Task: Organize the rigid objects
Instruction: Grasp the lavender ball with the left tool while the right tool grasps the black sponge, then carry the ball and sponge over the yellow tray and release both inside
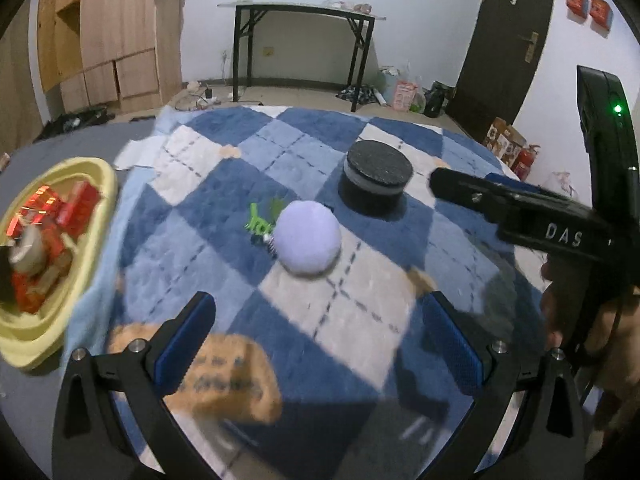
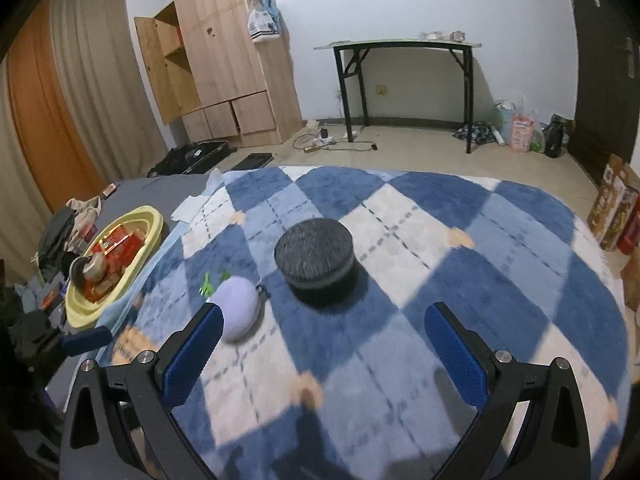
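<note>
Loose items awaited on the checked blanket (image 2: pixel 460 240)

Both grippers, left (image 1: pixel 320 344) and right (image 2: pixel 326 356), are held wide open and empty above the blanket; a black puck (image 2: pixel 316 258), a lilac ball (image 1: pixel 308 236) and a green clip (image 1: pixel 259 222) lie near the yellow tub (image 1: pixel 60 312). The ball could be knocked rolling by a careless approach.

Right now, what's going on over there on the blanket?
Nothing is held. Both grippers are open above the checked blanket: the left gripper hovers near the lavender ball, with a green clip just behind it, and the right gripper faces the round black container. The yellow basin to the left already holds red boxes and a tape roll. An orange packet lies under the left gripper.
</note>
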